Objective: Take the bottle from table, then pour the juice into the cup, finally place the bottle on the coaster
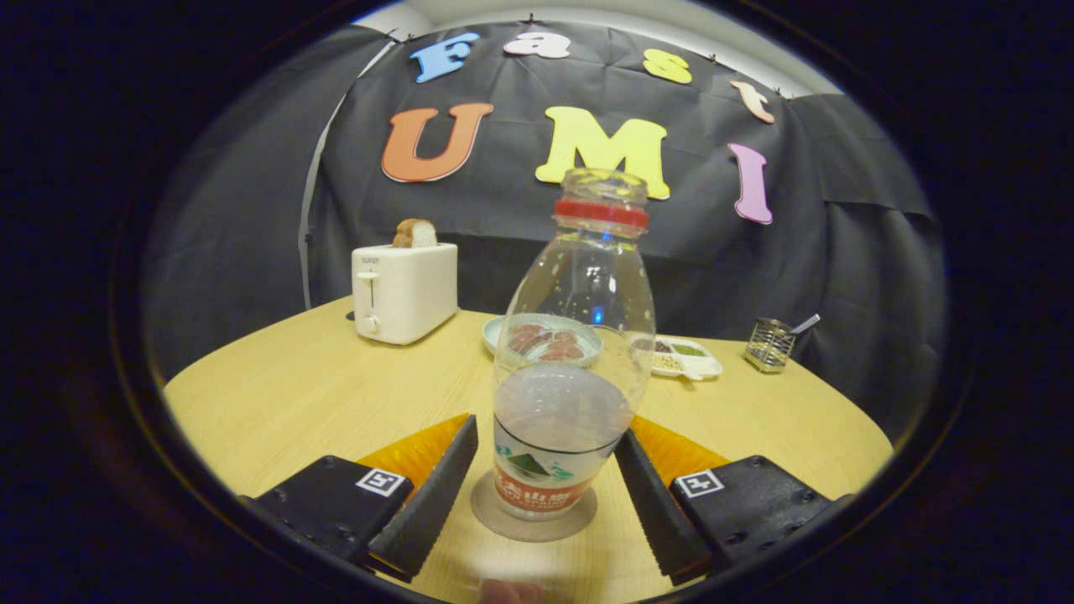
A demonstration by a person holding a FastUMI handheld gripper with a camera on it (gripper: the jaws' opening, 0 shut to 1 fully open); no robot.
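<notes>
A clear plastic bottle (575,361) with a red neck ring and no cap stands upright on a round brown coaster (534,513) on the wooden table (294,394). Some liquid fills its lower part, above a printed label. My gripper (541,486) is open, one finger on each side of the bottle's base. A small gap shows between the left finger (432,495) and the bottle; the right finger (650,495) stands close beside it.
Beyond the bottle lie a pale plate (516,331) of reddish food and a white divided dish (688,356). A white toaster (404,289) with bread stands at the back left, a metal mesh holder (769,344) at the back right. The table's rim curves round both sides.
</notes>
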